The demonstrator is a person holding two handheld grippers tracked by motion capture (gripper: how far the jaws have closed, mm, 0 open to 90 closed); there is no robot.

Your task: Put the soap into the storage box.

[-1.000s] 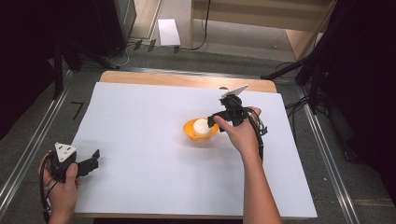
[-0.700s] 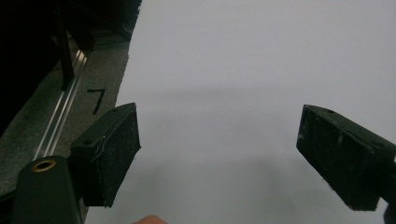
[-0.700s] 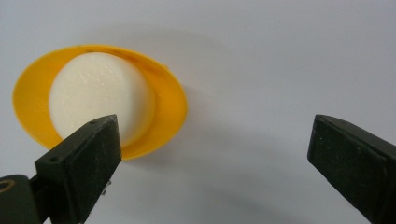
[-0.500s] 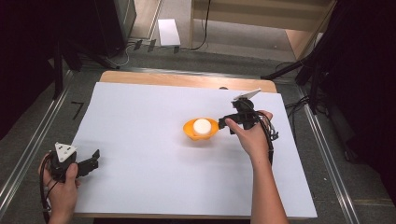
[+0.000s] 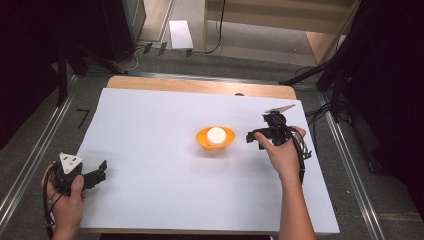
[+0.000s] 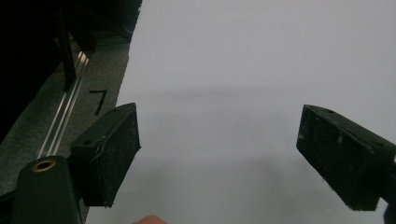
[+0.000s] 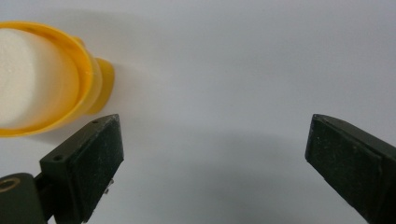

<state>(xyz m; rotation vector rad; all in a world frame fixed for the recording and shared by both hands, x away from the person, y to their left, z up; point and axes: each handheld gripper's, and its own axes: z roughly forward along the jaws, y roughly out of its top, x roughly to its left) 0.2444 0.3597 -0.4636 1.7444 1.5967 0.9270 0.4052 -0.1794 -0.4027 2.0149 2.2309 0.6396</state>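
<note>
An orange bowl (image 5: 215, 138) with a white round lump (image 5: 216, 134) inside sits near the middle of the white sheet (image 5: 150, 130) covering the table. The right gripper (image 5: 253, 139) lies just beside the bowl at its three o'clock, jaws spread wide and empty, with the bowl's rim (image 7: 70, 74) at ten o'clock in the right gripper view. The left gripper (image 5: 100, 171) rests well apart at the bowl's eight o'clock near the sheet's corner, jaws likewise spread over bare sheet.

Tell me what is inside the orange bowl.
A white round object sits inside the orange bowl. It covers the bowl's bottom, so anything beneath it cannot be seen.
</note>
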